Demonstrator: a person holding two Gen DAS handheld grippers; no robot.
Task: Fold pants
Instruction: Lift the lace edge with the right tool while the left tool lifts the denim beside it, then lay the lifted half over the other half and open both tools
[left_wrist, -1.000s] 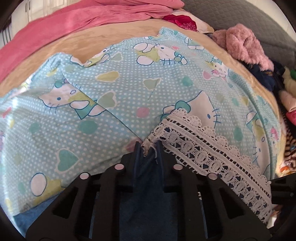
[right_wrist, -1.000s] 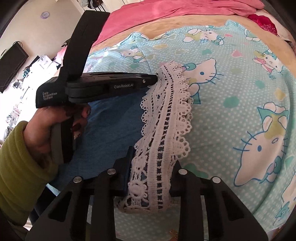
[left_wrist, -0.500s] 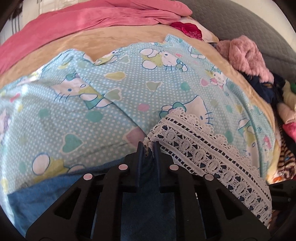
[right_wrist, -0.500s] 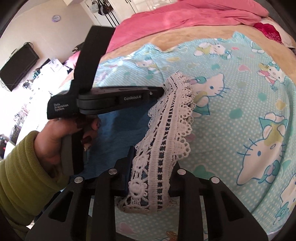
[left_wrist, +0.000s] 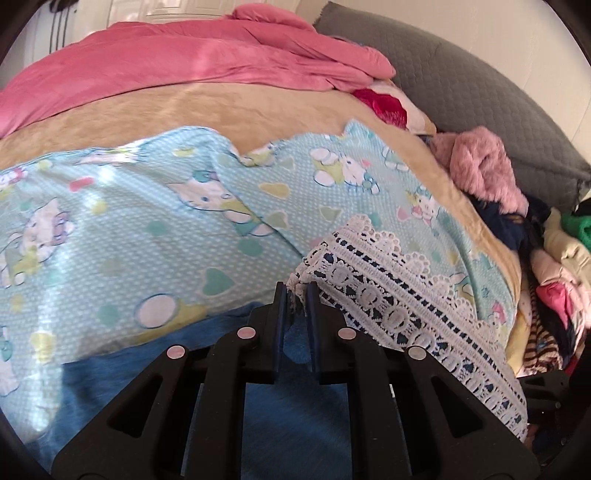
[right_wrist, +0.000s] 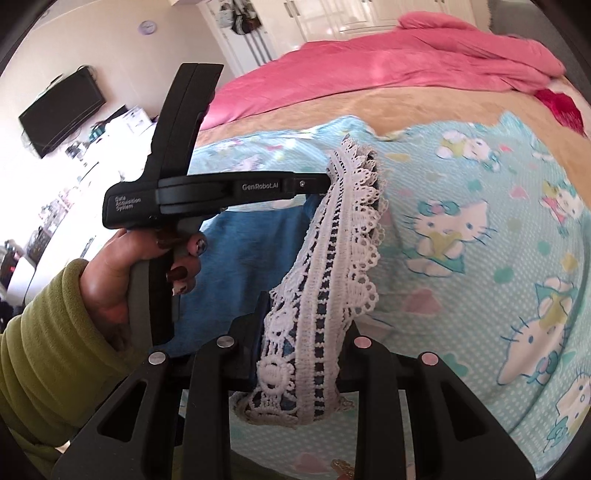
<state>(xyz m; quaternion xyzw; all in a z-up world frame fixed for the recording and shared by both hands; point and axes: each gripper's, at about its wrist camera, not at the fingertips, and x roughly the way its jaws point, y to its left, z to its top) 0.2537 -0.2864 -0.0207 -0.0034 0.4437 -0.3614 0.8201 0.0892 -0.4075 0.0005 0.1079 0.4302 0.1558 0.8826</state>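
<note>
The left gripper (left_wrist: 296, 295) is pinching one corner of the blue pants' (left_wrist: 280, 413) white lace hem (left_wrist: 399, 299), while the right gripper (right_wrist: 303, 332) is clamping the same lace band (right_wrist: 325, 266) further along. The hem is stretching between them. Ahead, the cartoon-cat sheet (right_wrist: 480, 229) is lying open; a clothes pile (left_wrist: 554, 266) is crowding its right edge.

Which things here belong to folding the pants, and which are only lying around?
For the job:
- blue pants with white lace hem
- left hand-held gripper, shut on the hem
- right hand-held gripper, shut on the hem

Just lying about:
- Hello Kitty sheet
- pink duvet
- grey pillow
- pile of clothes
- wall television
</note>
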